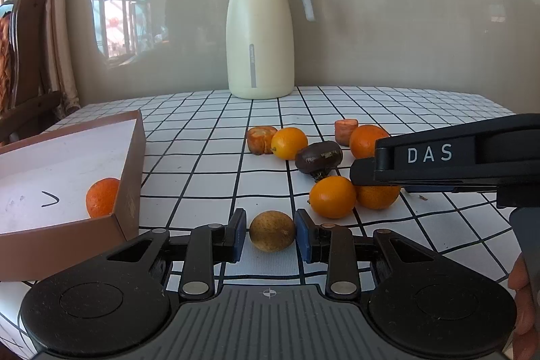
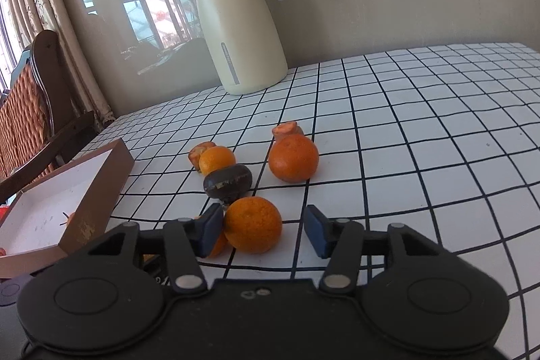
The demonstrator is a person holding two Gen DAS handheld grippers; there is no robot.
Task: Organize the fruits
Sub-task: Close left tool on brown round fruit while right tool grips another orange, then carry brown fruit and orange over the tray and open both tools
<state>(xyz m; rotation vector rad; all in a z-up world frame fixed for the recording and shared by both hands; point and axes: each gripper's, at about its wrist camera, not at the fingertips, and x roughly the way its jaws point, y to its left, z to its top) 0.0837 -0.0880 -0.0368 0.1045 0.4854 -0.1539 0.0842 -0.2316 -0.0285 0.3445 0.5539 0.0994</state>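
One mandarin [image 1: 102, 196] already lies in the cardboard box [image 1: 133, 157] at left. The left gripper [image 1: 271, 233] has its fingers closed on a brownish round fruit [image 1: 272, 230] on the checked worktop [image 1: 202, 157]. Right of it, the right gripper [image 2: 263, 230] straddles an orange mandarin [image 2: 253, 223], one pad touching, the other apart. That lopsided squeeze could roll it into the dark fruit [image 2: 227, 181]. Only the left view shows the brownish fruit; only the right view shows the gap at the mandarin.
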